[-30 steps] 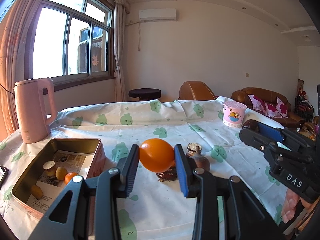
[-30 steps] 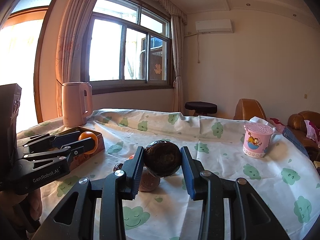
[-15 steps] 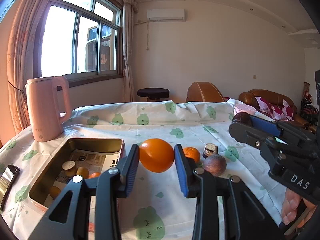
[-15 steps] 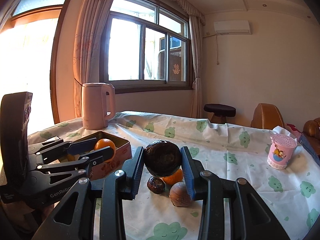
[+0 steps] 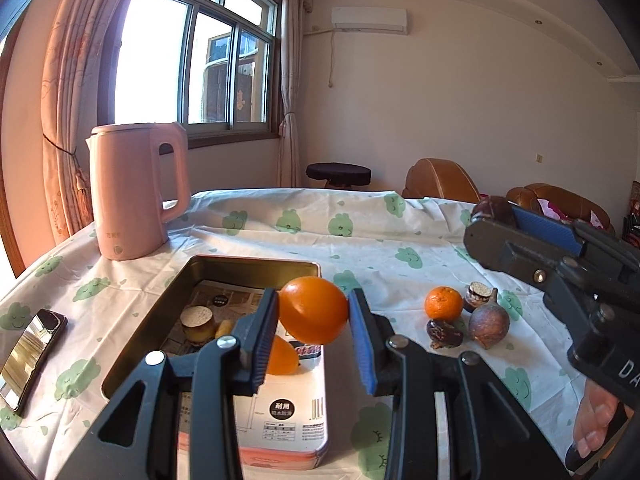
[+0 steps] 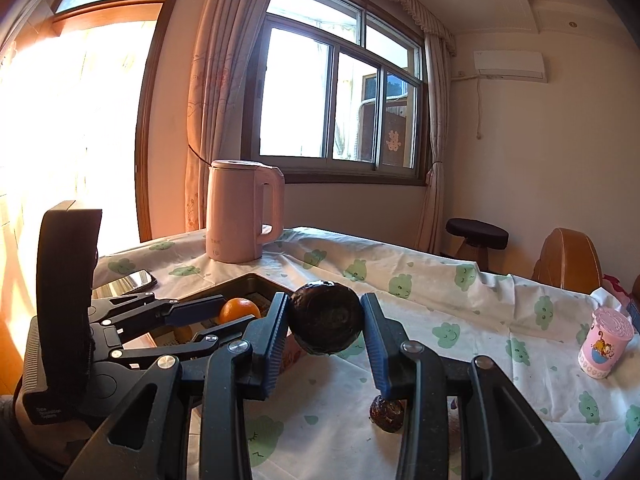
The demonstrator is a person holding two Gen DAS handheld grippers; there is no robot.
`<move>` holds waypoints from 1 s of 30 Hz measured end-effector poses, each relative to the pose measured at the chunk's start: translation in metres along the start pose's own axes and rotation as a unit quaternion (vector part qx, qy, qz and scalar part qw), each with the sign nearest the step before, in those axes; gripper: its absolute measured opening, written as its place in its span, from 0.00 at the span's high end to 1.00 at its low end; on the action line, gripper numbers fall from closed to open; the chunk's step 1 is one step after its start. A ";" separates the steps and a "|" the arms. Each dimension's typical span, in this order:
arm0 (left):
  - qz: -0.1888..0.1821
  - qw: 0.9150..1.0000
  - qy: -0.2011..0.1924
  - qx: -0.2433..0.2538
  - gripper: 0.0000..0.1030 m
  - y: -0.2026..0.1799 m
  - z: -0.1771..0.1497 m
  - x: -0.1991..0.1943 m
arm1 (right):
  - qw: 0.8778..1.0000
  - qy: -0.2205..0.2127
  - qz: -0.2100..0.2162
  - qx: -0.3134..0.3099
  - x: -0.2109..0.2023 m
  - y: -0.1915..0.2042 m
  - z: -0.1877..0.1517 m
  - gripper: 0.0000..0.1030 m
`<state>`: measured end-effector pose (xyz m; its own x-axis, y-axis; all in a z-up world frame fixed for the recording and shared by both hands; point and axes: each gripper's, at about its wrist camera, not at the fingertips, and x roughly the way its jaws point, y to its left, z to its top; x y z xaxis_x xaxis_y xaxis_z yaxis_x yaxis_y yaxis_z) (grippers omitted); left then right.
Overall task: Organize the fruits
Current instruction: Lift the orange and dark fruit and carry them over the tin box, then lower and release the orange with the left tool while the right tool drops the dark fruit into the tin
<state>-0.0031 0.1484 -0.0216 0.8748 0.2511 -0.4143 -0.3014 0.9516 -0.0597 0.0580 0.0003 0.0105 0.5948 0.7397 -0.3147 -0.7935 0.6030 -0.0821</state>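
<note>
**Inspector:** As the left gripper [image 5: 313,312] stands, its jaws are clamped on the orange [image 5: 313,309], one blue pad on each flank, the fruit clear of everything below. State what lies beneath.

**Assistant:** Directly under and just ahead of those jaws is the tin box [image 5: 256,264], open side up, paper lining its floor. Its long axis runs away from the jaws, towards the pink kettle [image 5: 136,196]. Already inside are a small orange fruit [image 5: 282,356], a yellowish piece and a cut round piece.

**Inspector:** And the right gripper [image 6: 325,325]?

**Assistant:** Its jaws are closed on a dark round fruit [image 6: 325,322], held off the surface [image 6: 460,312]. From them the tin box lies to the left and slightly forward, with the left gripper between. The left hand is plainly the nearer to the box.

**Inspector:** What remains loose?

**Assistant:** To the right of the left jaws, on the cloth, are a mandarin [image 5: 443,303], a brown fig-like fruit [image 5: 489,325], a dark wrinkled one [image 5: 443,333] and a cut stub [image 5: 479,295], close together. A phone [image 5: 30,354] lies well to the left of the box.

**Inspector:** Judgement?

**Assistant:** The orange needs only lowering and release. The dark fruit must first travel left, and should wait until the left gripper clears the opening.
</note>
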 end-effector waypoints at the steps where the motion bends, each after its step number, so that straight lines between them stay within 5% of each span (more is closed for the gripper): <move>1: 0.002 1.000 0.002 -0.003 0.64 0.003 0.000 0.000 | 1.000 0.001 0.003 -0.001 0.003 0.002 0.001 0.63; 30: 0.055 0.998 0.037 -0.019 0.64 0.068 -0.005 0.015 | 0.997 0.048 0.053 -0.022 0.066 0.059 -0.002 0.62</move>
<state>-0.0127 0.2158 -0.0361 0.8059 0.3386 -0.4856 -0.4093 0.9113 -0.0439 0.0500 0.0842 -0.0174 0.4939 0.7656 -0.4121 -0.8573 0.5079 -0.0839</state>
